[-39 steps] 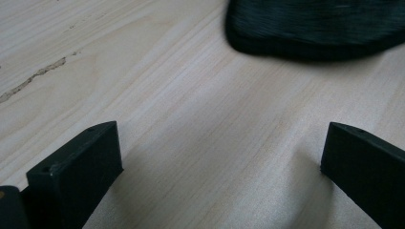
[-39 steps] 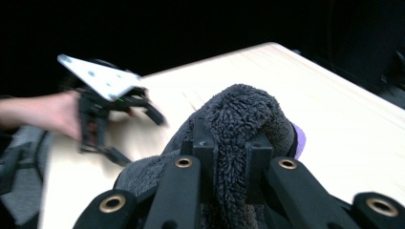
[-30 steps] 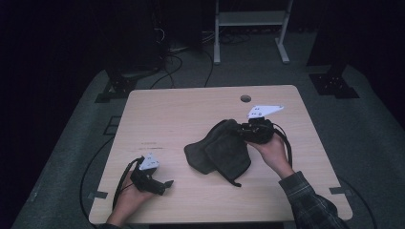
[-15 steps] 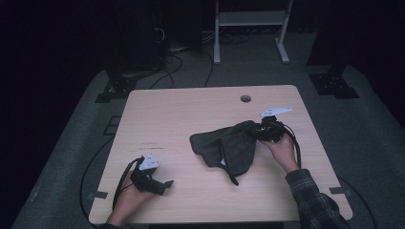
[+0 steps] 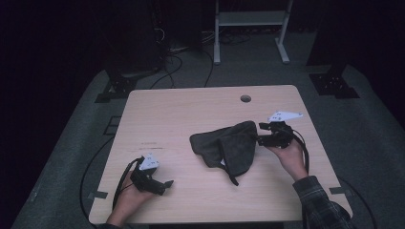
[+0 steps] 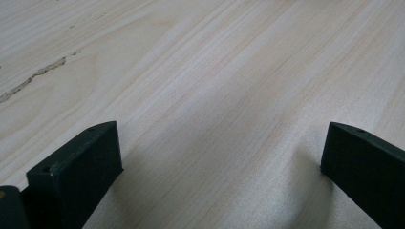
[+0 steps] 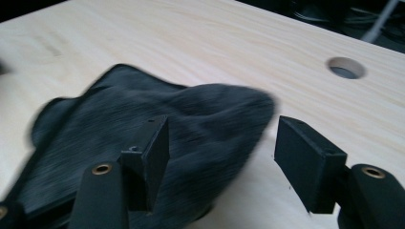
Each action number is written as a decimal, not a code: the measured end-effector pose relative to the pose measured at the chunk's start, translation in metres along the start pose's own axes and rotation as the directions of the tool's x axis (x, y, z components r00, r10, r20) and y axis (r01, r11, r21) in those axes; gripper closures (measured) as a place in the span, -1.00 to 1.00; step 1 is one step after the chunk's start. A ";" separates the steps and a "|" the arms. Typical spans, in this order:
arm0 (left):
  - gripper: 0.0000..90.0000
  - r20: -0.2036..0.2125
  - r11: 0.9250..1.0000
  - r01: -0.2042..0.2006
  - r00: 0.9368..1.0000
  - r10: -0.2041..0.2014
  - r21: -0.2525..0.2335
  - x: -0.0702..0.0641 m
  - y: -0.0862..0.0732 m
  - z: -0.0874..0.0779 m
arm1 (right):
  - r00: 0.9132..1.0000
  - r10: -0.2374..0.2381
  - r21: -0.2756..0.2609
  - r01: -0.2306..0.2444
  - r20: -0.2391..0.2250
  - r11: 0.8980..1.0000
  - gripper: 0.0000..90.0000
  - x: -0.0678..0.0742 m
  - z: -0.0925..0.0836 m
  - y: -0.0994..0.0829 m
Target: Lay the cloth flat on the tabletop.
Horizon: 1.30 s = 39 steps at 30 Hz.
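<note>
The pale wooden table point(image 5: 181, 109) is being used as the work surface, with a round cable hole point(image 5: 245, 98) near its far edge. To the right of the middle, a dark fabric garment point(image 5: 224, 147) is lying in a loose, rumpled heap, with a thin strap or cord point(image 5: 231, 177) trailing off its near edge. It is being judged as light, soft and limp: it is likely to sag and drape when lifted, and a pinch through a folded edge should hold better than one on a single layer. The rounded right-hand fold, nearest the right gripper point(image 5: 261, 134), is being judged the readiest place to take hold.

The right gripper's jaws have just been opening and are standing well apart; in the right gripper view the garment's edge point(image 7: 224, 119) is lying just ahead of them, and the cloth is not being pressed by the pads. The left gripper point(image 5: 167, 183) is being rested at the near left of the table, well apart from the garment, its jaws spread wide over bare wood point(image 6: 215, 95).
</note>
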<state>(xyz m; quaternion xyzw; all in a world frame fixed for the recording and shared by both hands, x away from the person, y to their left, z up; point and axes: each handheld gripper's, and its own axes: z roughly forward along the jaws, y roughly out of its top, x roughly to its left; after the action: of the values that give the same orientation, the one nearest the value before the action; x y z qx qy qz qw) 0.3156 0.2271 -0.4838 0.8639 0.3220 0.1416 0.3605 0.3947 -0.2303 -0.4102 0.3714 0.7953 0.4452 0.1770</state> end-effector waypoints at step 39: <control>-1.00 0.000 1.000 -0.003 1.000 0.003 0.005 0.000 0.000 0.000 | 0.965 -0.176 0.124 0.202 -0.196 0.971 0.71 0.095 0.007 -0.049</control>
<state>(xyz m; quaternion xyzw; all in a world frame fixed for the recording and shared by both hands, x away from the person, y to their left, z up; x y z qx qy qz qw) 0.3156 0.2273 -0.4835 0.8652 0.3211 0.1411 0.3583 0.3149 -0.1719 -0.4505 0.2628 0.8699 0.4005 0.1178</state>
